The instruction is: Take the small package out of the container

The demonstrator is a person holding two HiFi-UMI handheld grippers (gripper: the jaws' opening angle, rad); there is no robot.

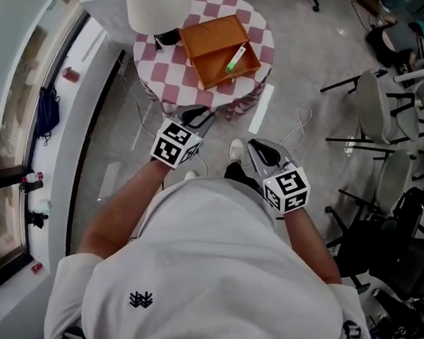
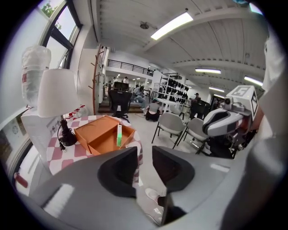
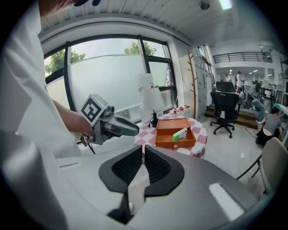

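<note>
An open orange box (image 1: 208, 43) stands on a round table with a red-and-white check cloth (image 1: 169, 73). A small green and white package (image 1: 236, 59) leans against the box's right inner wall, and it also shows in the left gripper view (image 2: 119, 134) and the right gripper view (image 3: 180, 134). Both grippers are held in the air well short of the table, over the floor. My left gripper (image 1: 197, 116) (image 2: 144, 152) is open with nothing between its jaws. My right gripper (image 1: 263, 153) (image 3: 143, 150) is shut and empty, further from the table.
A white lamp (image 1: 156, 5) with a black base stands on the table just left of the box. A window ledge (image 1: 54, 114) runs along the left. Several grey chairs (image 1: 372, 105) stand to the right, and a cable lies on the floor by the table.
</note>
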